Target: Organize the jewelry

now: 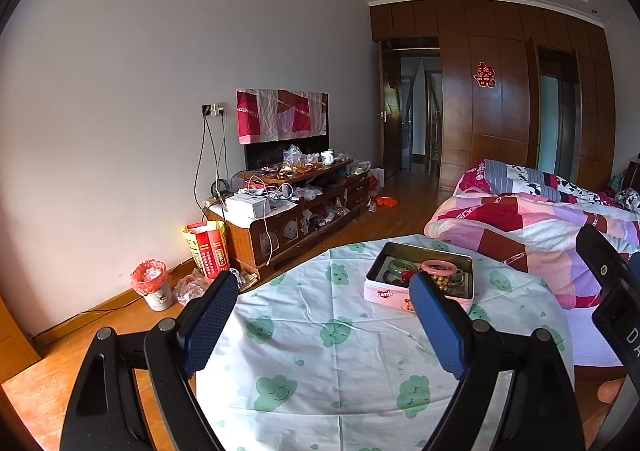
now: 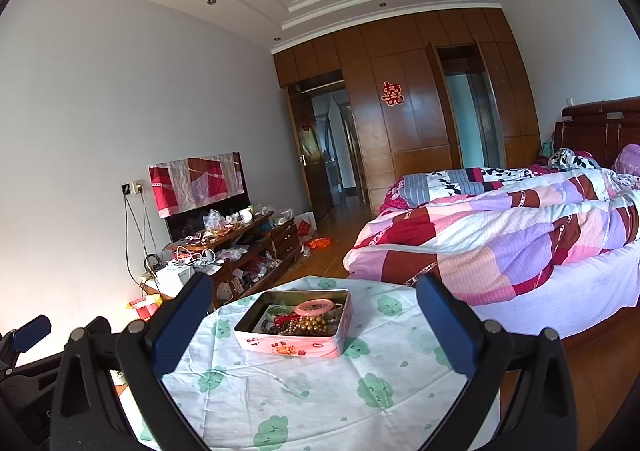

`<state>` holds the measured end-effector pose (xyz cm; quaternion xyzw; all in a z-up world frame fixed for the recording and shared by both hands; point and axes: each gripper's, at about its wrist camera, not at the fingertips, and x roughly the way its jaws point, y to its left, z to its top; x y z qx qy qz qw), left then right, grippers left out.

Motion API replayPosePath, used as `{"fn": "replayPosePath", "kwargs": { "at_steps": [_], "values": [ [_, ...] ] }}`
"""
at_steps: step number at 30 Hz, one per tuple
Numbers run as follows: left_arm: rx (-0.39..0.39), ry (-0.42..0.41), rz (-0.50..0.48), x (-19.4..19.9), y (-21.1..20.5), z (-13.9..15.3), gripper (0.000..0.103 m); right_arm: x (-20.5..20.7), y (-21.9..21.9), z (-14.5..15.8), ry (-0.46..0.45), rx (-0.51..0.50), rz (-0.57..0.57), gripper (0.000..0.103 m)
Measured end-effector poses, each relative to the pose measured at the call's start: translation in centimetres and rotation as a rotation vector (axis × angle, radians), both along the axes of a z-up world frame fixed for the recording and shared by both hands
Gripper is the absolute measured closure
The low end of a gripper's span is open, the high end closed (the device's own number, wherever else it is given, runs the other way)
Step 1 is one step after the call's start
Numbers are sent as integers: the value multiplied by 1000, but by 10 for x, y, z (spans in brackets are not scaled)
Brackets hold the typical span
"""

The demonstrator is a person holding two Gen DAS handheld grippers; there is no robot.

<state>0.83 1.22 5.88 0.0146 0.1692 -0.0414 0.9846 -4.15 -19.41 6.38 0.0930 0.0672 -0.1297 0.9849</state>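
An open pink tin box (image 1: 394, 297) (image 2: 288, 345) stands on a round table with a white cloth printed with green clouds (image 1: 328, 363) (image 2: 304, 391). Inside lie a pink bangle (image 1: 439, 267) (image 2: 315, 307), a green bangle (image 1: 396, 264), red cord and gold beads (image 2: 314, 327). My left gripper (image 1: 324, 293) is open and empty, above the table short of the box. My right gripper (image 2: 314, 293) is open and empty, held above the table with the box seen between its fingers. The left gripper also shows at the left edge of the right wrist view (image 2: 28, 331).
A bed with a patchwork quilt (image 1: 540, 223) (image 2: 500, 227) stands right of the table. A cluttered wooden TV cabinet (image 1: 296, 211) (image 2: 240, 251) lines the left wall. A lined bin (image 1: 154, 285) and red bag (image 1: 208, 251) sit on the wooden floor.
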Motion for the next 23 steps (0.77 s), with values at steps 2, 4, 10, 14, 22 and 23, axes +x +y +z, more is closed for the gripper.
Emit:
{"fn": "replayPosePath", "kwargs": {
  "at_steps": [2, 4, 10, 14, 22, 23],
  "values": [
    [2, -4, 4, 2, 0, -1, 15, -1, -1, -2, 2, 0, -3, 0],
    [7, -8, 12, 3, -1, -2, 15, 0, -2, -5, 5, 1, -4, 0],
    [33, -9, 11, 14, -7, -7, 15, 6, -3, -11, 21, -10, -15, 0],
    [29, 14, -29, 25, -13, -12, 15, 14, -6, -19, 47, -7, -21, 0],
    [19, 17, -78, 44, -26, -18, 15, 29, -16, -31, 91, 10, -41, 0],
    [17, 15, -82, 45, -27, -18, 15, 31, -18, -32, 95, 8, -45, 0]
  ]
}}
